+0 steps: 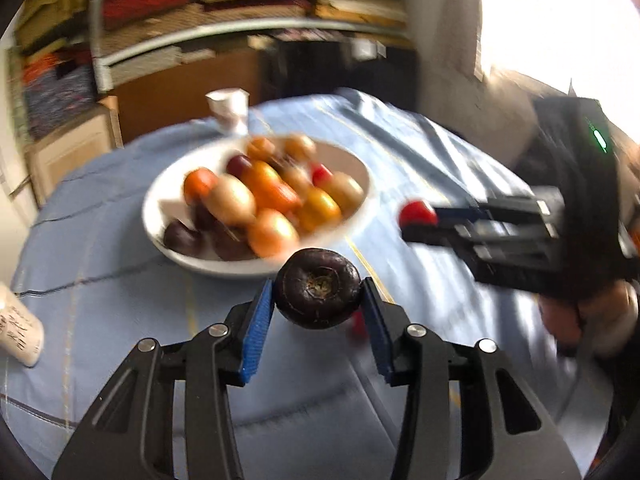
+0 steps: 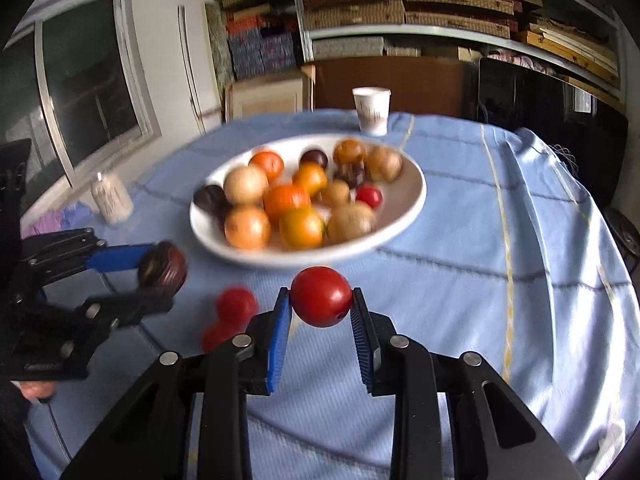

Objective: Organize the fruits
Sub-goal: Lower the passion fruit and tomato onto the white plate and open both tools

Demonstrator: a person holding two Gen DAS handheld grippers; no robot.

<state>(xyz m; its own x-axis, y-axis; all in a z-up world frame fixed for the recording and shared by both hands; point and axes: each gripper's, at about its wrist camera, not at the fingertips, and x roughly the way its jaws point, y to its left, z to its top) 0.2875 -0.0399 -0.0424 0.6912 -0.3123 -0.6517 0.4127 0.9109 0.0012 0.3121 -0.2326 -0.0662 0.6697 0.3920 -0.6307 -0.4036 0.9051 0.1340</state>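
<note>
Left gripper (image 1: 319, 294) clamping round dark-purple fruit (image 1: 318, 288); right gripper (image 2: 321, 298) clamping round red fruit (image 2: 321, 296), near heaped white oval bowl (image 2: 408, 204).

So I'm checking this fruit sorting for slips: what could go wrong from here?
The dark fruit sits only at the tips of the left gripper and could roll out. The right gripper pinches the red fruit just as shallowly. Two red fruits lie loose on the cloth near both grippers and could get knocked.
</note>
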